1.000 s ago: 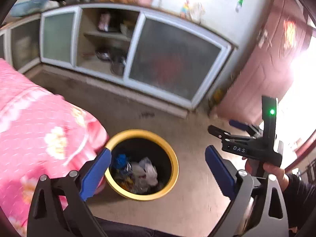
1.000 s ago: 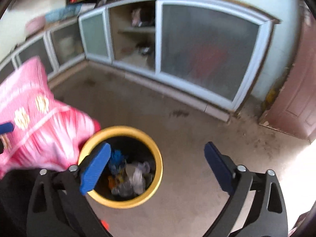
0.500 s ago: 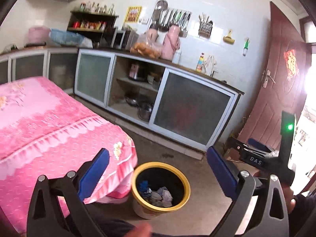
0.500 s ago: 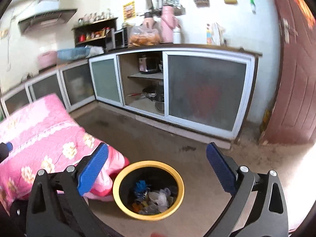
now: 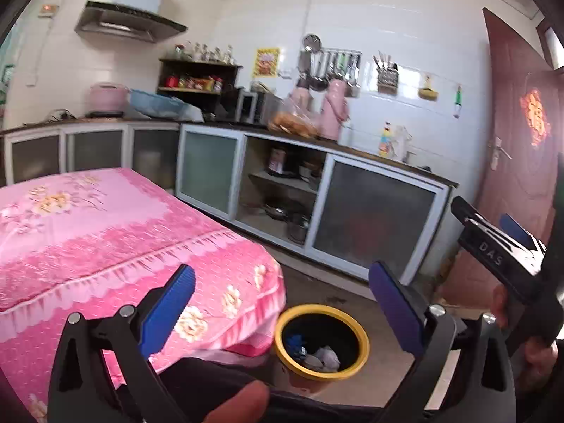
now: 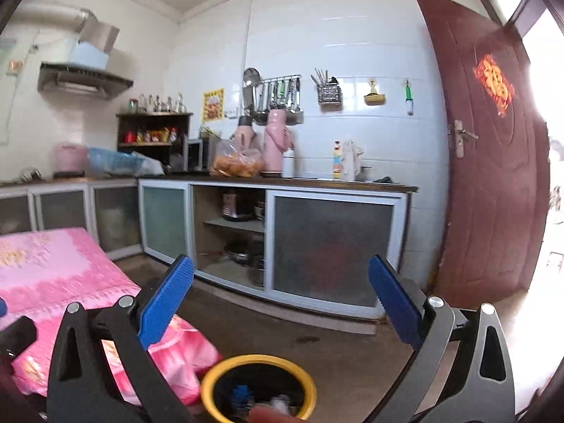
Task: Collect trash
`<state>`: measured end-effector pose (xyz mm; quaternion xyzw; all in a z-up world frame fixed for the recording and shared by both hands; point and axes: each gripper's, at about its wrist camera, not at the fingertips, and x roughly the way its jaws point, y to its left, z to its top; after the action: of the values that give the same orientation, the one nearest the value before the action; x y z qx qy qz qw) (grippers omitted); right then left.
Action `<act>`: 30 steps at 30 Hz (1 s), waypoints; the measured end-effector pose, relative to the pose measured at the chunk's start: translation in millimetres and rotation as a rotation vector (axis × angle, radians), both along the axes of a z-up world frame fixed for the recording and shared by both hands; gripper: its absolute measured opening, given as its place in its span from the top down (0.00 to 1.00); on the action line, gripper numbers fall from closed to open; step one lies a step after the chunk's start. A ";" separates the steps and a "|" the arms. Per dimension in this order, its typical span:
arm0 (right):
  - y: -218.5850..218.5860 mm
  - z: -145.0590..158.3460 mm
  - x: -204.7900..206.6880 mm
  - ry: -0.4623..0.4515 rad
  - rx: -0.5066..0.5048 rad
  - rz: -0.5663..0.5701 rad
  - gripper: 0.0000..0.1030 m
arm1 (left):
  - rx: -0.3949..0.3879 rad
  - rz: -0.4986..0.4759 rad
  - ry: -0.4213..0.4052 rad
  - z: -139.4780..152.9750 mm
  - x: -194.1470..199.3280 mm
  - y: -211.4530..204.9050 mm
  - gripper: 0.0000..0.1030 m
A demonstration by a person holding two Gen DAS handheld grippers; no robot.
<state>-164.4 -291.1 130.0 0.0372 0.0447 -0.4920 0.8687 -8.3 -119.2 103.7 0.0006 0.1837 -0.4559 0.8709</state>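
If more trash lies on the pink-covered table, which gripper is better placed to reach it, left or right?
Probably the left gripper. It is open and its view shows the pink-covered table directly ahead. The right gripper, also open, faces the cabinets, with the table off to its left. No trash shows on the table.

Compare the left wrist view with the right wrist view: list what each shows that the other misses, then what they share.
Only the left wrist view shows the right gripper from outside, held in a hand at the right edge, and more of the pink bedspread.

Only the right wrist view shows bright daylight past the edge of the open door.

Both show the yellow-rimmed trash bin with litter inside, the cabinets, the range hood, and open, empty blue-padded fingers, including the left gripper.
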 end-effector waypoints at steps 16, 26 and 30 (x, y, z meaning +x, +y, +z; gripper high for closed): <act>20.9 -40.4 -4.0 0.007 0.053 0.038 0.08 | -0.037 0.389 -0.011 -26.7 -13.8 47.5 0.08; 16.9 -68.7 6.0 0.084 0.113 0.069 0.08 | 0.022 0.446 0.072 -53.0 -0.3 44.5 0.08; 19.8 -72.7 7.5 0.082 0.101 0.077 0.08 | 0.049 0.444 0.065 -59.3 -0.1 38.2 0.08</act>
<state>-156.8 -271.3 57.2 0.0589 0.1064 -0.4563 0.8815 -8.3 -81.1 44.4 -0.0337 0.2184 -0.2483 0.9431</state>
